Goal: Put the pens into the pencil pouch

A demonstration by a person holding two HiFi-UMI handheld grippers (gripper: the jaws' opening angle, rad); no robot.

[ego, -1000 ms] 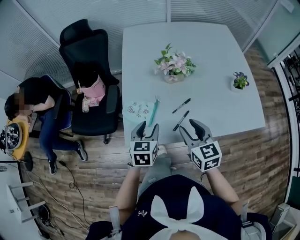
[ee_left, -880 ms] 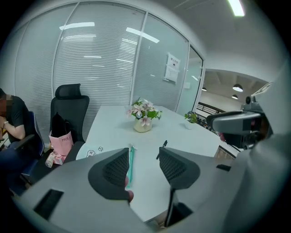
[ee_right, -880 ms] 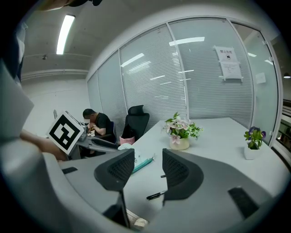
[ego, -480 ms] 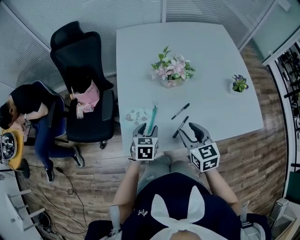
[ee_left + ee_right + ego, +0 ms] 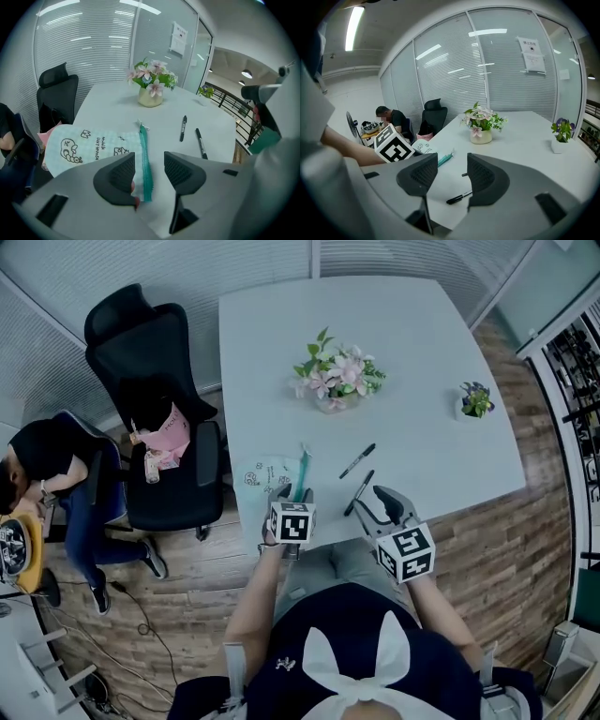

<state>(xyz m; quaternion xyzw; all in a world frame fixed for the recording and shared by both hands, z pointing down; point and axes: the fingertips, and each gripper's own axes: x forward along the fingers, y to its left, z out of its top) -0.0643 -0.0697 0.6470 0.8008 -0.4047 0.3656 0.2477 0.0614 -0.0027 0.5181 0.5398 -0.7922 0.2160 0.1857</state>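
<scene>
A pale green pencil pouch with doodles and a teal zipper lies at the white table's near left edge. Two black pens lie to its right. My left gripper hangs open just above the pouch's near end; in the left gripper view its jaws straddle the zipper without pressing it. My right gripper stands open near the closer pen; its jaws have just been opening a little, with nothing between them.
A vase of flowers stands mid-table and a small potted plant at the right side. A black office chair holding a pink bag sits left of the table. A seated person is further left.
My left gripper has dropped and tipped down onto the pouch's zipper end. My right gripper has sunk slightly towards the nearer pen.
</scene>
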